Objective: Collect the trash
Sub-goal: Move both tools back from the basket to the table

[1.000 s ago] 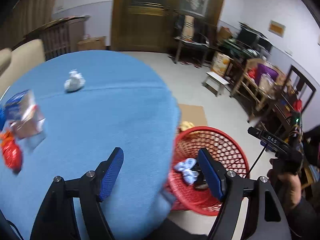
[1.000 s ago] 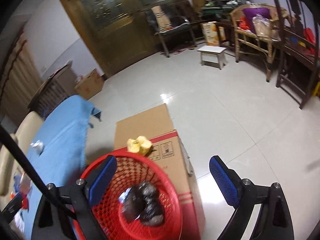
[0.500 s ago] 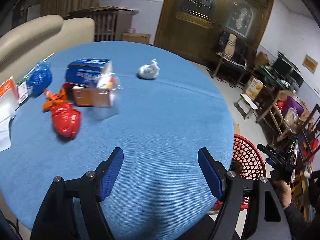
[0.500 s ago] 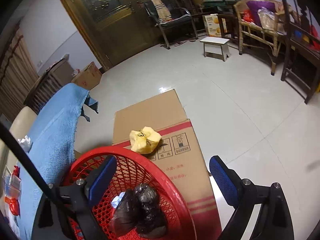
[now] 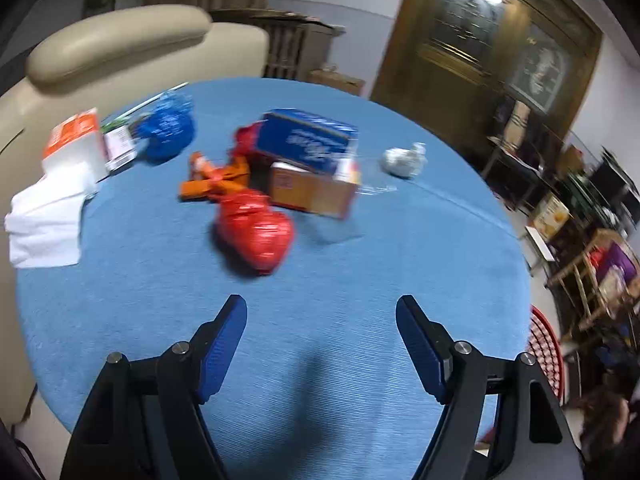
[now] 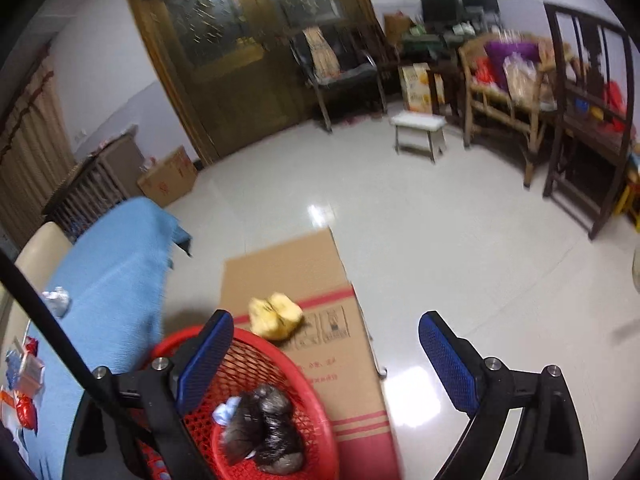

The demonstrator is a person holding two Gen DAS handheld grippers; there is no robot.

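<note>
Blue box [image 5: 306, 142], white lettering, blurred, illegible

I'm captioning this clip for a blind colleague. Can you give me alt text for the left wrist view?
The open left gripper hovers empty over a round blue table, pointed at a crumpled red bag. Behind it lie a blue-and-tan box, orange wrapper, blue bag and white wad.
</note>
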